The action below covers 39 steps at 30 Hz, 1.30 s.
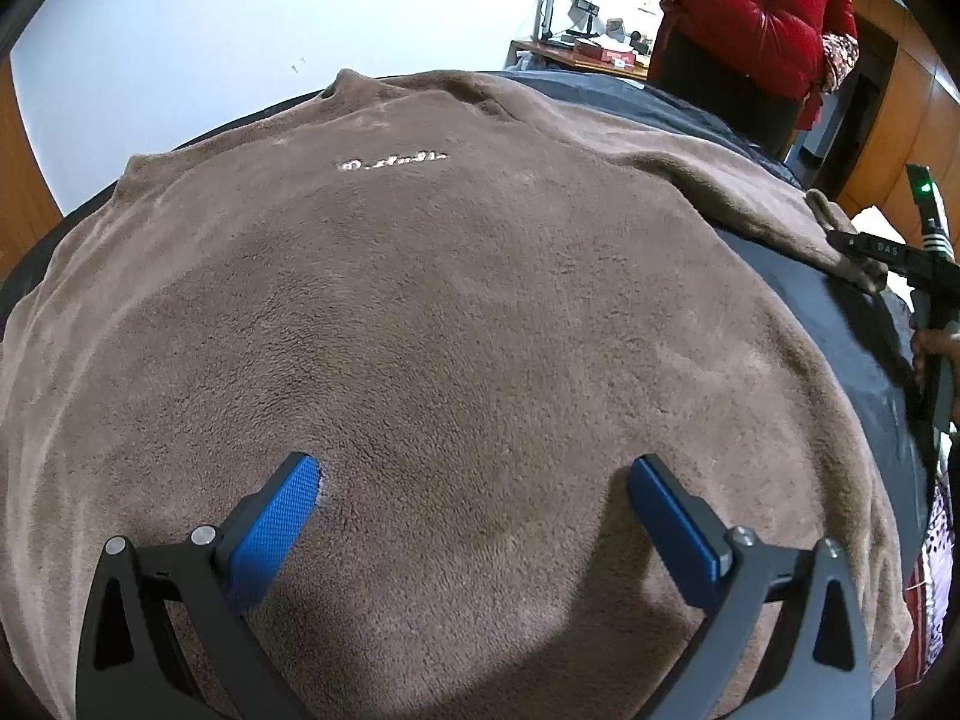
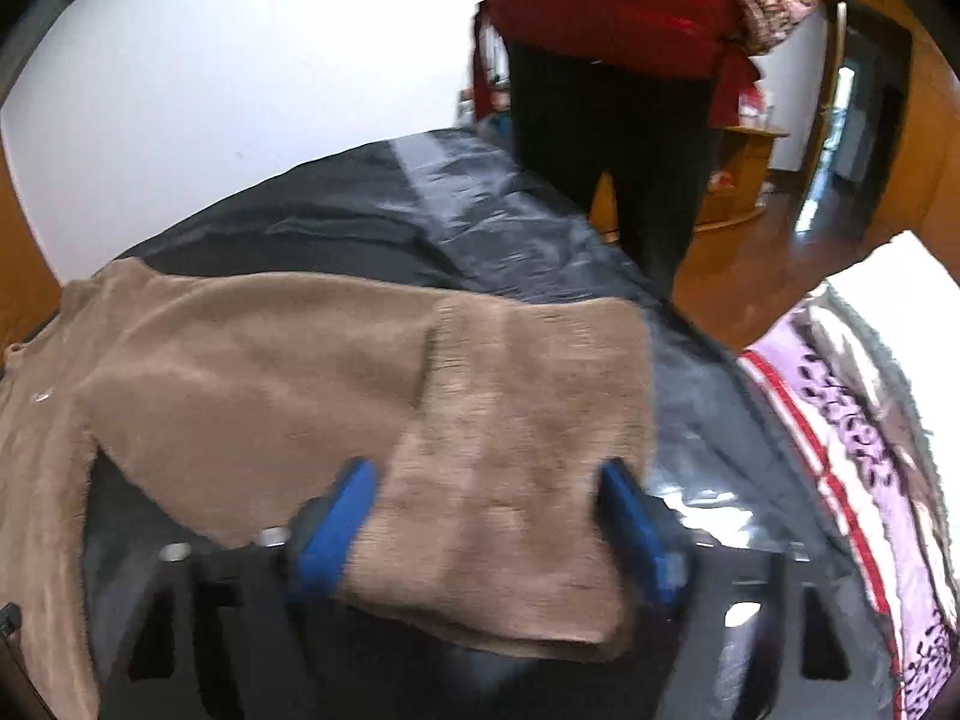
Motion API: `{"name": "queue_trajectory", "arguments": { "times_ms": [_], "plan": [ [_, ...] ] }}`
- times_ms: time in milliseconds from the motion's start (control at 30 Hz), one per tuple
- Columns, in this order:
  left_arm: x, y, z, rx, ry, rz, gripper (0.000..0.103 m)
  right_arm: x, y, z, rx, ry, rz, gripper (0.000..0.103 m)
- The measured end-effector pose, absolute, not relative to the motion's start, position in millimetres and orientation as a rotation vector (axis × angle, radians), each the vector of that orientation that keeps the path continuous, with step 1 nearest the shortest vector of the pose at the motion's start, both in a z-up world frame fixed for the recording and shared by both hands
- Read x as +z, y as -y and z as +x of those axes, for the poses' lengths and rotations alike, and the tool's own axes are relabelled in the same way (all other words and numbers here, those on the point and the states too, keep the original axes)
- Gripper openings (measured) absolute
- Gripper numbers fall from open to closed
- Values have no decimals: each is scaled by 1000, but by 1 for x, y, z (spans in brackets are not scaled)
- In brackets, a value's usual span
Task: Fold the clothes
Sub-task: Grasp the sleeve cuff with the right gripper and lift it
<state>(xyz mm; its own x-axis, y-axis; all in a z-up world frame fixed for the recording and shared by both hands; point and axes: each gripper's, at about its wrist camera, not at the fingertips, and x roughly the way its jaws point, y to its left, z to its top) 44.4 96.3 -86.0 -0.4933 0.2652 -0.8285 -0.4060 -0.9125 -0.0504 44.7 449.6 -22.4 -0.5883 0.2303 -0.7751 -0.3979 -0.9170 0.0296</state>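
A brown fleece sweater (image 1: 420, 300) lies spread flat on a dark table cover (image 1: 810, 312), white lettering on its chest. My left gripper (image 1: 474, 480) hovers just above the sweater's body, open wide, nothing between its blue pads. In the left wrist view my right gripper (image 1: 864, 249) is at the end of the sweater's outstretched sleeve, at the right edge. In the blurred right wrist view the sleeve cuff (image 2: 510, 420) lies flat between the blue pads of the right gripper (image 2: 486, 504). The pads stand beside the cuff's edges, and the cloth shows no pinching.
A person in a red padded jacket (image 2: 600, 0) stands at the table's far side. Patterned pink bedding (image 2: 870, 450) lies off the table's right edge. A wooden floor (image 2: 750, 258) and a low shelf with small items (image 1: 588, 48) are beyond.
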Motion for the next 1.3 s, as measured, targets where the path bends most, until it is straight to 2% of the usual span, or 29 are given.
{"name": "queue_trajectory", "arguments": {
  "times_ms": [133,233,400,633,900,1100,1300],
  "plan": [
    [-85,-96,45,2413,-215,-1300,103,-18,-465,56,2482,-356,-1143,42],
    [-86,-97,45,2414,-214,-1300,103,-13,-478,63,2472,-434,-1097,35],
    [-86,-97,44,2412,-212,-1300,103,7,-484,76,2512,-521,-989,33],
    [-83,-92,43,2399,-167,-1299,103,56,-449,78,2681,-537,-857,33],
    [-76,-69,34,2318,90,-1309,103,99,-350,58,2956,-442,-839,33],
    [-73,-50,28,2240,309,-1314,103,97,-265,31,3152,-401,-938,33],
    [-74,-44,25,2209,388,-1318,103,72,-207,5,3226,-388,-1066,33]
  ]
}}
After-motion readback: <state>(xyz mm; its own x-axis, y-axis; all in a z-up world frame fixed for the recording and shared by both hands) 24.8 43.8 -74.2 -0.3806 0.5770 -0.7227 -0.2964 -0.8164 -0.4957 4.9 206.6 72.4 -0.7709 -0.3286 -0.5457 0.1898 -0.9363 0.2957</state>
